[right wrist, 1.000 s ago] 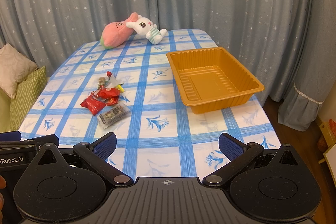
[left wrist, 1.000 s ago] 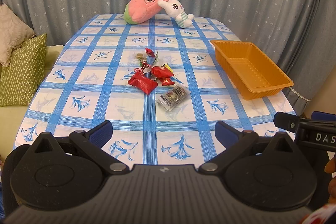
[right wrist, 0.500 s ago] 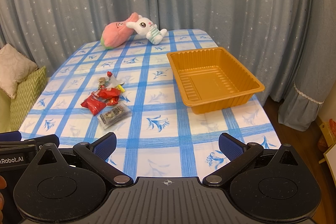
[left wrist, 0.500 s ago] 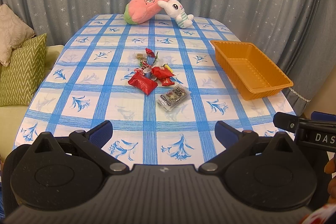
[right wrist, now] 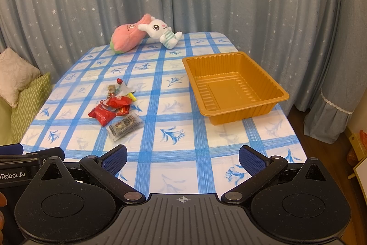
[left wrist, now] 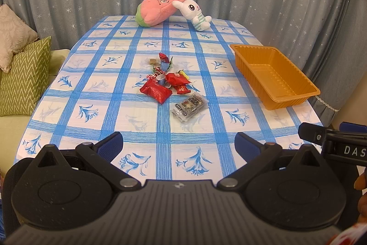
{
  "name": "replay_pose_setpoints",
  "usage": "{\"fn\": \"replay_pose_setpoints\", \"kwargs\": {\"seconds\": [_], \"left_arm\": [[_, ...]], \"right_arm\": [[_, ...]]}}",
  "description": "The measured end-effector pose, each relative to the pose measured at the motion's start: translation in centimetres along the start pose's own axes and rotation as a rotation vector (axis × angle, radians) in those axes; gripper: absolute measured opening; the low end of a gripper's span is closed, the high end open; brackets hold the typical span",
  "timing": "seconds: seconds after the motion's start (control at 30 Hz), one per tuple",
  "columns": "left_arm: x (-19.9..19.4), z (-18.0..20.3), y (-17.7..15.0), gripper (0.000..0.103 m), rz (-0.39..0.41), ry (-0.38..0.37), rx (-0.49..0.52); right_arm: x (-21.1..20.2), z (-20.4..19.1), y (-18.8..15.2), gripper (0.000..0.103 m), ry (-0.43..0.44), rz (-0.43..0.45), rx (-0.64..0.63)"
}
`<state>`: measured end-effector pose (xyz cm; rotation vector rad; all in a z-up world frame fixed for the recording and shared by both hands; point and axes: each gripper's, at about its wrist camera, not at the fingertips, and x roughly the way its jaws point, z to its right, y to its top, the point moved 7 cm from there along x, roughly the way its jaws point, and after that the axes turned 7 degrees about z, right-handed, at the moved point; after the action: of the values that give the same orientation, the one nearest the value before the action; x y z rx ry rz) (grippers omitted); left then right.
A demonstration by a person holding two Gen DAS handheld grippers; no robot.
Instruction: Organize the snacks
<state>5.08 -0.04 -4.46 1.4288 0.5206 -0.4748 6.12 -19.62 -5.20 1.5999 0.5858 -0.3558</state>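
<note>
A small heap of snacks lies mid-table: a red packet (left wrist: 156,92) (right wrist: 101,114), a second red packet (left wrist: 176,79) (right wrist: 119,101), a clear packet with dark print (left wrist: 190,105) (right wrist: 124,127), and several small wrapped candies (left wrist: 164,57) behind them. An empty orange tray (left wrist: 289,99) (right wrist: 240,116) stands on the right side of the table. My left gripper (left wrist: 178,144) hangs open over the near table edge, well short of the snacks. My right gripper (right wrist: 182,157) is open too, near the front edge, with nothing between its fingers.
A blue-checked cloth covers the table (left wrist: 128,116) (right wrist: 174,153). A pink plush (left wrist: 158,12) (right wrist: 128,36) and a white rabbit plush (left wrist: 195,13) (right wrist: 164,33) lie at the far edge. Green and beige cushions (left wrist: 23,77) sit on a sofa at left. Curtains hang behind.
</note>
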Motion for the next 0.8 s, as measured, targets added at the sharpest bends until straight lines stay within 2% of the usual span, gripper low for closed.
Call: {"fn": "replay_pose_setpoints", "kwargs": {"seconds": [0.6,0.8], "left_arm": [[0.1,-0.2,0.2,0.103,-0.005,-0.002,-0.008],[1.4,-2.1,0.2,0.103,-0.004,0.013,-0.035]], "right_arm": [[0.3,-0.1,-0.1,0.103,0.001,0.001,0.001],[0.9,-0.7,-0.2,0.102,0.009,0.011,-0.001]]}}
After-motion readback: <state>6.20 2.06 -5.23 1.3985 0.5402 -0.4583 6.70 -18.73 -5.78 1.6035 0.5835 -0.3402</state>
